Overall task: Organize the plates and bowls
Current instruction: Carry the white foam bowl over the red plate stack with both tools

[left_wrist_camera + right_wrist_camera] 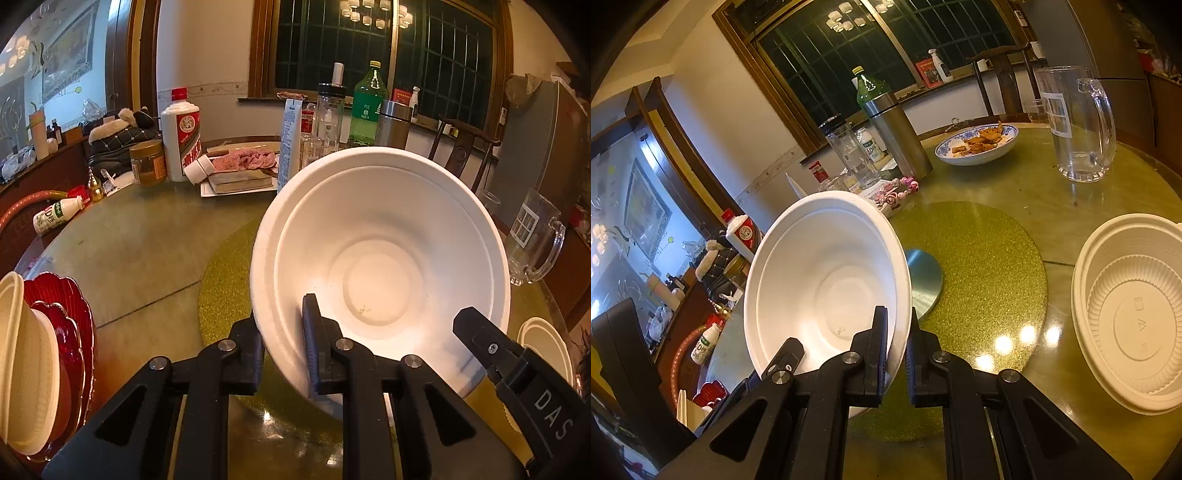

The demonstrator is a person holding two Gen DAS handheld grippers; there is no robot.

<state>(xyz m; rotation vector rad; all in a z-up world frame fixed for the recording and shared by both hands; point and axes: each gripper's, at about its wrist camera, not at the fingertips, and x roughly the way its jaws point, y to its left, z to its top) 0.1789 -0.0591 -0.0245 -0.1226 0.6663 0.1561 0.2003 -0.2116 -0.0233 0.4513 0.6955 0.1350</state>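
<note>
A white bowl (380,266) is held tilted above the round table, its inside facing both cameras. My left gripper (284,332) is shut on its left rim, one finger inside and one outside. My right gripper (897,332) is shut on the same white bowl (827,280) at its right rim; its finger (480,339) shows in the left wrist view. A cream ribbed plastic bowl (1134,310) sits on the table at the right. Red glass plates (70,325) with a cream bowl (22,362) on them sit at the far left.
A glass pitcher (1078,125), a blue-patterned plate of food (979,144), bottles (365,103), a steel flask (897,136), a liquor bottle (183,136) and a pink cloth (247,160) crowd the table's far side. A glittery green mat (990,266) lies at the centre.
</note>
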